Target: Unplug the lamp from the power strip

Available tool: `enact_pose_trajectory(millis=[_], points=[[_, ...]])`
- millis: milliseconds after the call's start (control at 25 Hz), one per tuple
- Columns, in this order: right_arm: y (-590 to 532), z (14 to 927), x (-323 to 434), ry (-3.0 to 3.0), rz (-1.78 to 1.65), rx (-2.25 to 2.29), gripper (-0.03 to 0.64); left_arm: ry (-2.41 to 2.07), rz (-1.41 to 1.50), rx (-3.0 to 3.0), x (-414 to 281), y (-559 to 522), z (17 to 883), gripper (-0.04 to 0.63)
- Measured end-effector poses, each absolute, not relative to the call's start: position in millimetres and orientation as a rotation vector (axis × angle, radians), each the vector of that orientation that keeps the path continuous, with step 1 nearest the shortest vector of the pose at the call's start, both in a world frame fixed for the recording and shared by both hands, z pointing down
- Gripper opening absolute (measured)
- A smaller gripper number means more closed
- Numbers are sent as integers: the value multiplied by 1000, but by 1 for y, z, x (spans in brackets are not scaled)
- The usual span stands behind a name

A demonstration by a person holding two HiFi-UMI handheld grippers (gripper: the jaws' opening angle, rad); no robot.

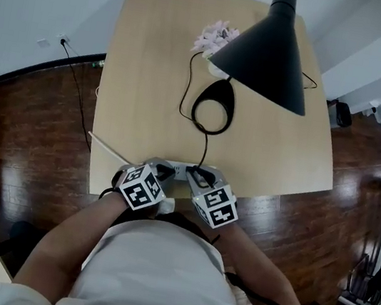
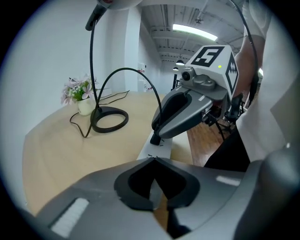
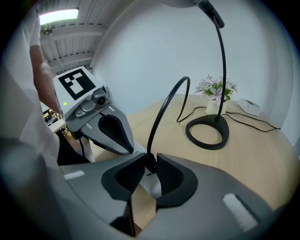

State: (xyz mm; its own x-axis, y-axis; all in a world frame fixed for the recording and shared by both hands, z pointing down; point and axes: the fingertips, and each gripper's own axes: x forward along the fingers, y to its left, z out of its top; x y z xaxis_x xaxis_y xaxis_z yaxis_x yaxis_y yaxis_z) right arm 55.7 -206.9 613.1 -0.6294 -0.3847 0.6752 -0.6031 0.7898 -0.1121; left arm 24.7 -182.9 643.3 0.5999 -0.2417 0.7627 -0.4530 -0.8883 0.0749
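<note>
Location: power strip (image 1: 181,172) sat at 6 o'clock edge of surface (image 1: 148,61), lamp (image 1: 269,49) toward 12. Right claw (image 3: 151,158) clamped on black plug (image 3: 150,165), cord (image 3: 161,108) arcing up out of it. Grip looked set for straight pull. Left claw (image 2: 154,159) tips pinched together over strip end, at 9 o'clock of plug, probably bracing strip down. No brand or text legible; only square markers on cubes.

Matt pale wood table (image 1: 154,69), glossy dark floor (image 1: 20,134) (seemingly wood), matt black lampshade (image 1: 273,46).

The person wears a white short-sleeved shirt (image 1: 149,271); the grey left gripper (image 1: 169,173) and right gripper (image 1: 199,176) each bear a black-and-white marker cube (image 1: 143,186).
</note>
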Motion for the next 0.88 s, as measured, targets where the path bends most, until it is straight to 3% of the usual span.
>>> enact_pose_trajectory(millis=[480, 880], points=[[-231, 580, 66, -2362, 371, 776, 71, -576, 1174, 2529, 24, -183, 642, 5], [-287, 622, 98, -2248, 407, 793, 71, -553, 1165, 2518, 24, -183, 643, 5]])
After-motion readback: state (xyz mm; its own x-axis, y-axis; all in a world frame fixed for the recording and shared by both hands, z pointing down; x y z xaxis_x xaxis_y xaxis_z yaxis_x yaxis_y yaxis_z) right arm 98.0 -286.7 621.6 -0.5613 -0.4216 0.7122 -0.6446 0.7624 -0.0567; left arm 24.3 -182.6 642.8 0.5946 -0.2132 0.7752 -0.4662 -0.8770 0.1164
